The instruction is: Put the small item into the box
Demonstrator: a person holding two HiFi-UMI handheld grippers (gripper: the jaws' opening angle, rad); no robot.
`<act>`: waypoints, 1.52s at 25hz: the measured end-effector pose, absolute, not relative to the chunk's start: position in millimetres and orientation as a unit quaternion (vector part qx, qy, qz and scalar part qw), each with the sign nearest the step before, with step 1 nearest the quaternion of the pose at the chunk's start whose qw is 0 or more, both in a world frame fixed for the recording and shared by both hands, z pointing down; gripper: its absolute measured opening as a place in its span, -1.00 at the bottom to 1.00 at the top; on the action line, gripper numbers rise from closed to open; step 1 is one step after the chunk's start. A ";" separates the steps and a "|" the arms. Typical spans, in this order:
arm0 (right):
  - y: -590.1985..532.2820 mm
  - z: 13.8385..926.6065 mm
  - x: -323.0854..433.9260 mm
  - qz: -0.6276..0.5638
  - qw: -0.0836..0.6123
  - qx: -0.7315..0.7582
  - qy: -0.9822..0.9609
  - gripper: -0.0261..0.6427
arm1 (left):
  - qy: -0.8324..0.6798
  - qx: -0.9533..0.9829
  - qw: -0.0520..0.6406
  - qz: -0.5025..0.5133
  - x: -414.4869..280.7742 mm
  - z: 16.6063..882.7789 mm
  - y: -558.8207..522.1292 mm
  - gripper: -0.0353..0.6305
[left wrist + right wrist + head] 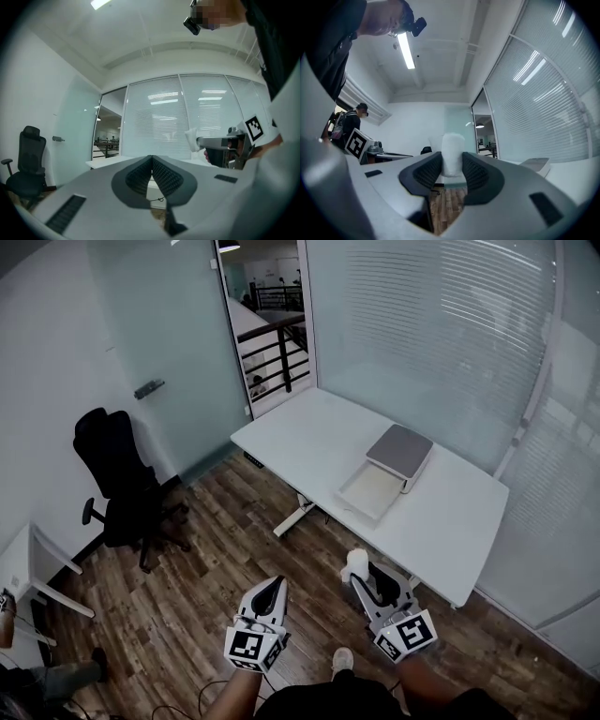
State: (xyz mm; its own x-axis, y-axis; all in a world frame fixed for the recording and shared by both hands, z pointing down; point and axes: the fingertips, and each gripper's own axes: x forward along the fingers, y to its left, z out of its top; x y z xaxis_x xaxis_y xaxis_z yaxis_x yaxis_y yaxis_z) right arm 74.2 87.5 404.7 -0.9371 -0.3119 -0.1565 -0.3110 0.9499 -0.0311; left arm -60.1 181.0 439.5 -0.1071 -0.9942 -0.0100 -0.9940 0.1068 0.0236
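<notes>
Right tool (452,174) clamps the white item (452,151); left tool (152,164) is closed, empty. The box (373,491) lies open on the counter (309,442), well apart from you. Hold firmly, walk up, bring the item low over the box's open half, then release.

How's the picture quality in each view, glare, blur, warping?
Head view: evenly lit, window frame bends near the edge. Left gripper view: heavy fisheye, dark corners, ceiling light glaring. Right gripper view: same warping, the white item between the jaws looks soft.
</notes>
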 end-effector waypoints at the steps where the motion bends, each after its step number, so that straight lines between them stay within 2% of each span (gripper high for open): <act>1: 78.0 404.4 73.5 -0.005 0.080 -0.160 0.984 -0.48 | -0.743 0.669 0.004 -0.006 -61.0 440.1 172.3 -0.86; 15: -20.2 418.7 57.9 0.000 0.074 -0.139 0.987 -0.48 | -0.761 0.647 0.000 0.033 -69.1 450.5 86.0 -0.86; 20: -52.8 414.5 61.3 -0.052 0.101 -0.160 0.981 -0.48 | -0.776 0.629 -0.002 0.039 -80.2 456.8 73.4 -0.86; 25: -79.4 410.0 60.0 -0.066 0.099 -0.177 0.977 -0.48 | -0.784 0.620 -0.007 0.042 -92.9 459.6 60.3 -0.86; 38: -137.2 419.6 3.4 -0.045 0.085 -0.230 0.968 -0.48 | -0.739 0.673 -0.011 0.038 -144.3 464.6 -41.4 -0.86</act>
